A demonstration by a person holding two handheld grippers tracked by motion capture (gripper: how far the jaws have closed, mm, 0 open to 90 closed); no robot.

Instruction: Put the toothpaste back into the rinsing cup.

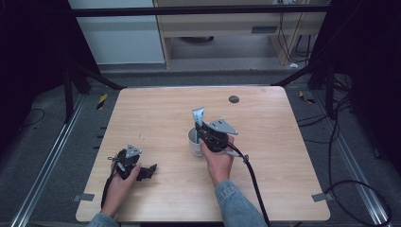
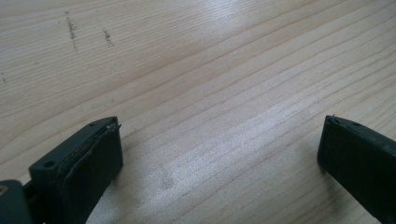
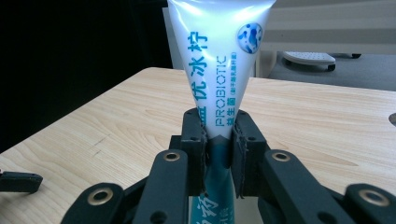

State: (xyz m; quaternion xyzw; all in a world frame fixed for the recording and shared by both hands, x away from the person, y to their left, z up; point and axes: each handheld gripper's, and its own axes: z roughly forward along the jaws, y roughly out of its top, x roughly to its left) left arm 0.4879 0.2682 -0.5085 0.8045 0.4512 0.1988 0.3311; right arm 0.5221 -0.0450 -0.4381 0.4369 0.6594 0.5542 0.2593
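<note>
My right gripper [image 1: 204, 128] is shut on a white and teal toothpaste tube [image 1: 199, 116], holding it upright with its flat end up, over a white cup [image 1: 193, 140] at the table's middle. In the right gripper view the tube [image 3: 219, 60] rises between the two black pads [image 3: 195, 140], which squeeze its waist. My left gripper [image 1: 150, 170] rests low on the wood near the front left, jaws wide apart. In the left gripper view its fingertips [image 2: 95, 154] frame bare tabletop with nothing between them.
The wooden table [image 1: 283, 189] has a small dark round hole [image 1: 233, 99] near its far edge. Black cables trail off the right side. A light cabinet [image 1: 222, 28] stands beyond the table. Metal rails run along the floor on both sides.
</note>
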